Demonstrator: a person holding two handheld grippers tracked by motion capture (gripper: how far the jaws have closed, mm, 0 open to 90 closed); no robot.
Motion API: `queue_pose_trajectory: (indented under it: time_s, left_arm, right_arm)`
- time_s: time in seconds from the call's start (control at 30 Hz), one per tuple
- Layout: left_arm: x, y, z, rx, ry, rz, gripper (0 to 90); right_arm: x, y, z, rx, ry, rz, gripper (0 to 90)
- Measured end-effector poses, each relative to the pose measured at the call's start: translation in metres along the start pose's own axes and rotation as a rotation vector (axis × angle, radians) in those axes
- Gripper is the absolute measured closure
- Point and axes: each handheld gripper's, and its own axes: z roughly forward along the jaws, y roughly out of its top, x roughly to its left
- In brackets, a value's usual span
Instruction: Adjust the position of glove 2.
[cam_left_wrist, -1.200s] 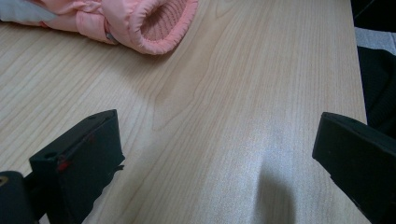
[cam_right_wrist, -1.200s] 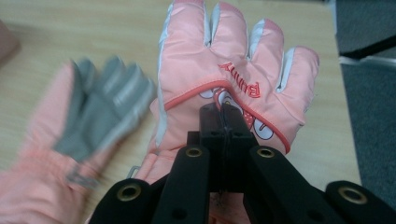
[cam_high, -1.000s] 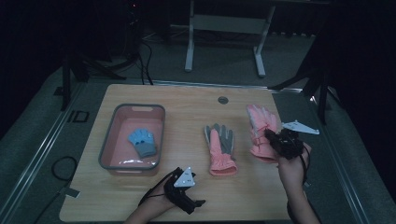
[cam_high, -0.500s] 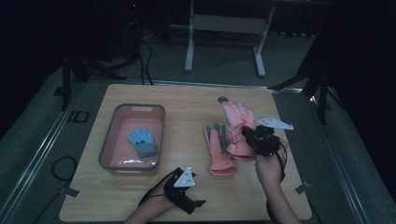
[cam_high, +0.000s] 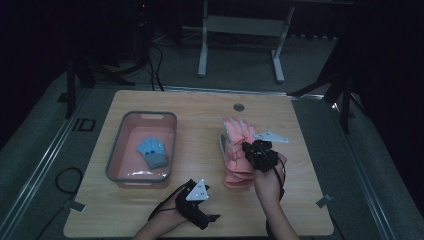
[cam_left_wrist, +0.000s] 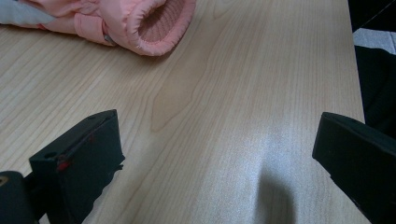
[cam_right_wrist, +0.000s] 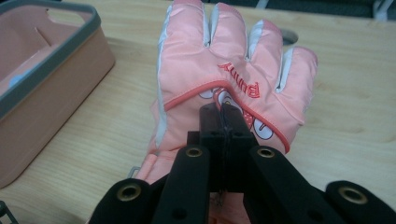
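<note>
A pink glove (cam_high: 234, 131) (cam_right_wrist: 224, 70) with red lettering hangs from my right gripper (cam_high: 248, 148) (cam_right_wrist: 223, 116), which is shut on its back near the cuff. It lies over a second pink glove (cam_high: 237, 176) resting on the wooden table (cam_high: 200, 115); that glove's cuff (cam_left_wrist: 159, 23) is at the top of the left gripper view. My left gripper (cam_high: 204, 214) (cam_left_wrist: 215, 130) sits low near the table's front edge, jaws wide open over bare wood, apart from the gloves.
A pink tray with a grey rim (cam_high: 116, 155) (cam_right_wrist: 51, 51) stands at the left with a small blue glove (cam_high: 154, 152) inside. A round grommet (cam_high: 238, 107) sits near the table's far edge. Dark floor and a stand lie beyond.
My right gripper has carried the pink glove leftward from the table's right side onto the other pink glove. The left gripper has stayed put.
</note>
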Motion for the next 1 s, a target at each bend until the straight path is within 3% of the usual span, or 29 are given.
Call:
queue_pose_trajectory:
  time_s: [0.37,0.6,0.83,1.0]
  left_arm:
    - [0.0,0.0,0.0,0.005,0.003,0.006,1.6]
    - [-0.001,0.0,0.0,0.004,0.004,0.0,1.6]
    - [-0.001,0.0,0.0,0.006,0.005,0.003,1.6]
    - [-0.001,0.0,0.0,0.005,0.003,0.0,1.6]
  right_arm:
    - [0.002,-0.021,0.019,0.057,-0.04,0.005,89.2]
    - [0.0,-0.033,0.034,0.093,-0.021,0.036,89.0]
    - [0.001,-0.038,0.039,0.108,-0.025,0.006,87.3]
    - [-0.004,-0.037,0.037,0.094,0.009,0.001,81.4]
